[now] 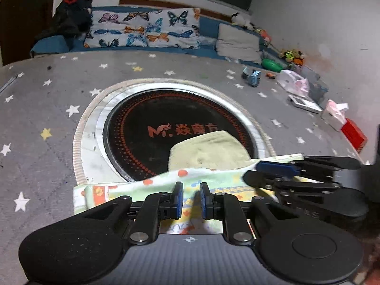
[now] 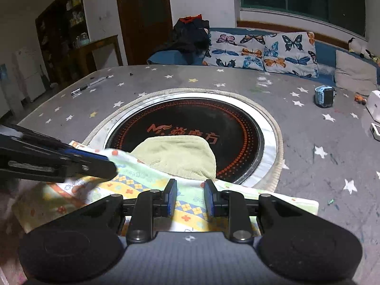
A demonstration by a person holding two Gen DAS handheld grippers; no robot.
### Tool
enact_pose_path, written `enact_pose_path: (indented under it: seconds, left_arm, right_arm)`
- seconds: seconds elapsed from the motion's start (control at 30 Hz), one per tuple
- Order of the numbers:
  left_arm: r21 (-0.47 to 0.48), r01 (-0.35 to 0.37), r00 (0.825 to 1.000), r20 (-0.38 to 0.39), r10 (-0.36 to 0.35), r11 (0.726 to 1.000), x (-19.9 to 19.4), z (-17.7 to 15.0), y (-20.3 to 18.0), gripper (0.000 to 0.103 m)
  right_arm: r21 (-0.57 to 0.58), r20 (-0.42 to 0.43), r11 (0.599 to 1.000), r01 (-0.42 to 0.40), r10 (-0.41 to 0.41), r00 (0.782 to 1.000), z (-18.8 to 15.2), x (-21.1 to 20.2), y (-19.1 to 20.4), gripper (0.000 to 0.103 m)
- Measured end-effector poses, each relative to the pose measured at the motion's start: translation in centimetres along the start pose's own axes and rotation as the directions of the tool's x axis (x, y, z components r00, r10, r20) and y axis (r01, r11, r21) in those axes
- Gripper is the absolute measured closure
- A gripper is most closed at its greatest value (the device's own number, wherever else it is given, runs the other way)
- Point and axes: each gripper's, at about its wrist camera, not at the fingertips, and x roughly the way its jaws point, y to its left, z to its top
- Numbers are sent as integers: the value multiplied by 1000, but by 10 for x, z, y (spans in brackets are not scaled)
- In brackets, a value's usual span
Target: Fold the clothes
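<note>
A small patterned garment (image 1: 213,180) in pale green with orange and yellow prints lies at the table's near edge, and shows in the right wrist view (image 2: 133,187) too. Its plain cream-green part (image 1: 209,149) lies folded onto the black round hotplate, also in the right view (image 2: 178,154). My left gripper (image 1: 191,199) is open low over the cloth, nothing between its pads. My right gripper (image 2: 190,197) is open over the cloth, empty. Each gripper shows from the side in the other's view: the right one (image 1: 273,168), the left one (image 2: 102,163).
The table has a grey star-print cover (image 1: 47,109) and a round inset hotplate (image 1: 142,118) with a metal rim. A pen (image 2: 87,86) lies far left. A blue watch (image 2: 324,96), tissues (image 1: 333,112), a red box (image 1: 353,135) and toys lie at the right. A sofa with butterfly cushions (image 1: 142,28) stands behind.
</note>
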Motion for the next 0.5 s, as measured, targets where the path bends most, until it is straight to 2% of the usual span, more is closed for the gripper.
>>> enact_pose_path:
  seconds: [0.17,0.37,0.5]
  left_arm:
    - [-9,-4,1000,8,4,1000,0,-2,3,86]
    - [-3,-23,1000,15,23,1000,1,-5,3,86]
    - [3,-44,999,17,44,999,0,-6,4,86]
  right_arm:
    - [17,40,1000,17,-18,999,-14,-27,-8,78]
    - [-5,46,994,111,-111,993,-42,-55,-27,78]
    - [40,45,989,145,-147,988,-50,-58,-47,82]
